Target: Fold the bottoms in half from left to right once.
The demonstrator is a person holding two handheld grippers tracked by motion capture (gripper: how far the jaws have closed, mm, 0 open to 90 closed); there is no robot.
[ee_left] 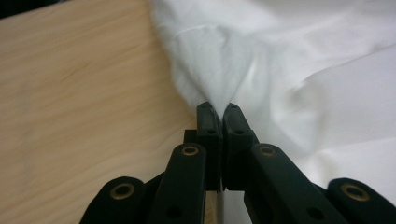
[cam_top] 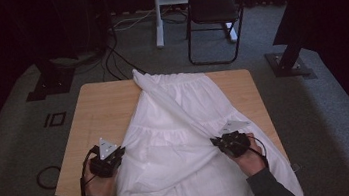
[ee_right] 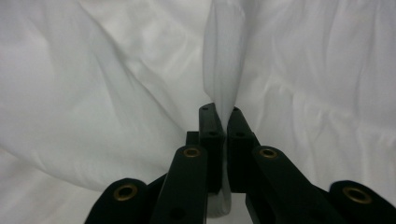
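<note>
A white skirt [cam_top: 186, 127] lay spread down the middle of the wooden counter [cam_top: 98, 112], its gathered waistband at the far edge and its hem hanging over the near edge; the left tongs [cam_top: 114, 160] were clamped on a pinch of cloth at the skirt's left edge, the fabric rising in a small peak between the jaws in the left gripper view [ee_left: 218, 109]; the right tongs [cam_top: 221, 142] gripped a fold at the skirt's right side, a pleat [ee_right: 224, 70] of white cloth standing up from the closed jaws; a black chair [cam_top: 215, 12] stood on the grey floor beyond the counter
</note>
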